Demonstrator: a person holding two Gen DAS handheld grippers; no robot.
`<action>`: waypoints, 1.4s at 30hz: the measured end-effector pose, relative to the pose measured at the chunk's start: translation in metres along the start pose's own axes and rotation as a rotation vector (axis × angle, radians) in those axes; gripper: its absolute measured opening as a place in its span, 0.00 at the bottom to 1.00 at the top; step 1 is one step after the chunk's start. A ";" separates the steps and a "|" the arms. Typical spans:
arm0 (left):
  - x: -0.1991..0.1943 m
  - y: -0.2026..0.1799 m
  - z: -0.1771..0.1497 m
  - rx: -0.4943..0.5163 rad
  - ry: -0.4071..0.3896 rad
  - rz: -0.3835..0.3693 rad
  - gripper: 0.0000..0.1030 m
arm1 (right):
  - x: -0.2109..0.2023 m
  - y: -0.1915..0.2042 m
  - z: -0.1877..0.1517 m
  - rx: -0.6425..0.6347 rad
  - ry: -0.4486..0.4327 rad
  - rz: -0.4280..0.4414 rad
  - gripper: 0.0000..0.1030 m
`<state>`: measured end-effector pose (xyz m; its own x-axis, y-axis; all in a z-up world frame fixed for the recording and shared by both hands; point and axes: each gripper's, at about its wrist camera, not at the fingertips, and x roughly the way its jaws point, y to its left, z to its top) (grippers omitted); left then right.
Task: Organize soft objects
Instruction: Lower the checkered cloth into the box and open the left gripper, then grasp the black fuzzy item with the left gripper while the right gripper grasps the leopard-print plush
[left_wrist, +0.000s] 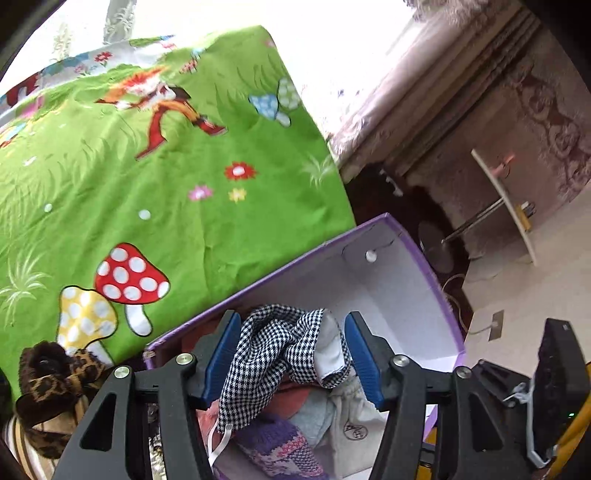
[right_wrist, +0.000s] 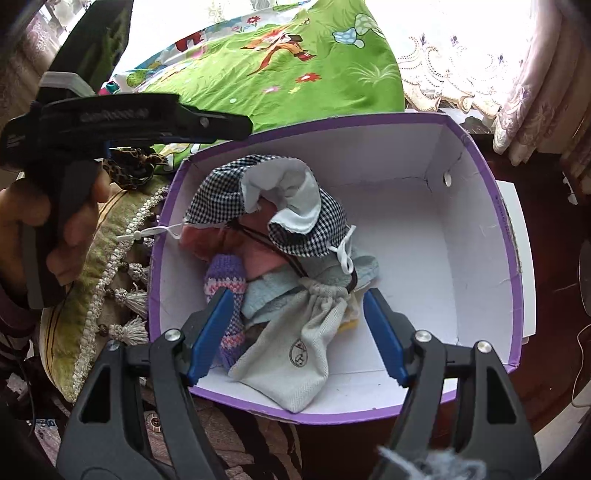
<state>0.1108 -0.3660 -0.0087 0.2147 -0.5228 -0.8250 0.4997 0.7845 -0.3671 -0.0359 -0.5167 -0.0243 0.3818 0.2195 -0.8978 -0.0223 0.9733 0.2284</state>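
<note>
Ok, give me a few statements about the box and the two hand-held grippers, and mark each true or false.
1. The checked cloth lies on top of the pile in the purple box. True.
2. The right hand-held gripper is clamped on the grey pouch. False: its jaws are open above it.
3. The box is full to the rim. False: its right half shows bare white floor.
4. The left hand-held gripper is open. True.
5. A green mushroom-print sheet lies beside the box. True.
</note>
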 end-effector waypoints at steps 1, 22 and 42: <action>-0.009 0.000 -0.003 -0.005 -0.038 -0.013 0.58 | -0.002 0.003 0.001 -0.003 -0.015 -0.007 0.73; -0.177 0.139 -0.092 -0.201 -0.356 0.034 0.58 | -0.007 0.114 0.050 -0.141 -0.160 0.066 0.74; -0.174 0.217 -0.111 -0.305 -0.216 0.177 0.58 | 0.050 0.202 0.090 -0.270 -0.087 0.110 0.74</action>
<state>0.0888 -0.0678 0.0072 0.4621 -0.4036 -0.7897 0.1751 0.9144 -0.3649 0.0614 -0.3154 0.0107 0.4411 0.3292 -0.8349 -0.3084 0.9292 0.2034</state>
